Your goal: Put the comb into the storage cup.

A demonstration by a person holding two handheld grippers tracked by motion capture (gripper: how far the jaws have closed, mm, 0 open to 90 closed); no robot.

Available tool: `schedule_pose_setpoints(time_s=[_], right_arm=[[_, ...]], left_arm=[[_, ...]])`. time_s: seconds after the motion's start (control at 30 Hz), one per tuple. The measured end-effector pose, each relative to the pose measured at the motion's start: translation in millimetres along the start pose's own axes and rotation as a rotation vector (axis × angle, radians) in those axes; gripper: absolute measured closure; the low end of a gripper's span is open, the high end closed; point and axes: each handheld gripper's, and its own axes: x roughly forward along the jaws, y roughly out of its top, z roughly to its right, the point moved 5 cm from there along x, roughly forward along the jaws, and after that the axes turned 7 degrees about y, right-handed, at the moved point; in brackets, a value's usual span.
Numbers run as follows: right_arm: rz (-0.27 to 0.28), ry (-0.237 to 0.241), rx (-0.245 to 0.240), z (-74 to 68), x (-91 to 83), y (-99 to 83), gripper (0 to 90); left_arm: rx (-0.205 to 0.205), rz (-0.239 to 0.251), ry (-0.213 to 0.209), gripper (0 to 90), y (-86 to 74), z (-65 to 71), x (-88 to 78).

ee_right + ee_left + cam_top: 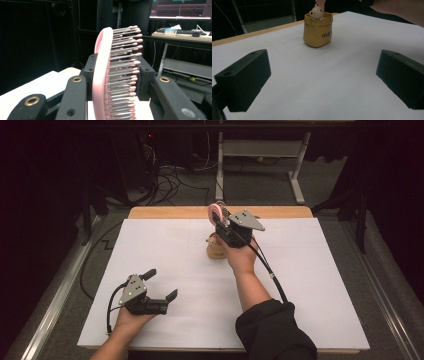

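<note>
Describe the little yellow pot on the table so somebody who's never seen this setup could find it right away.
Start at the white table and look toward its far edge, near the middle. There, just beside the hand with the right gripper holding a pink hairbrush, stands the yellow pot. It is sack-shaped, with dark lettering and a small cream animal figure on its rim.

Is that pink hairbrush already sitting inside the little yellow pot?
No, the hairbrush is clamped between the jaws of the right gripper, held up in the air above the pot.
</note>
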Motion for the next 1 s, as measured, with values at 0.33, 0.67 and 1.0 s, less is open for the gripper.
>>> schedule_pose_setpoints(time_s=[0.33,0.67,1.0], right_arm=[[-0.006,-0.005,0.009,-1.3,1.1,-0.3,63.0],[-0.013,-0.004,0.007,-2.1,3.0,0.2,62.9],[-0.018,0.015,-0.009,-13.8,13.8,-0.8,61.5]], left_arm=[[-0.035,0.012,-0.005,0.1,0.2,-2.5,-0.3],[-0.045,0.025,0.0,0.0,1.1,-6.2,-2.1],[-0.042,0.032,-0.003,0.0,1.5,-6.3,-3.2]])
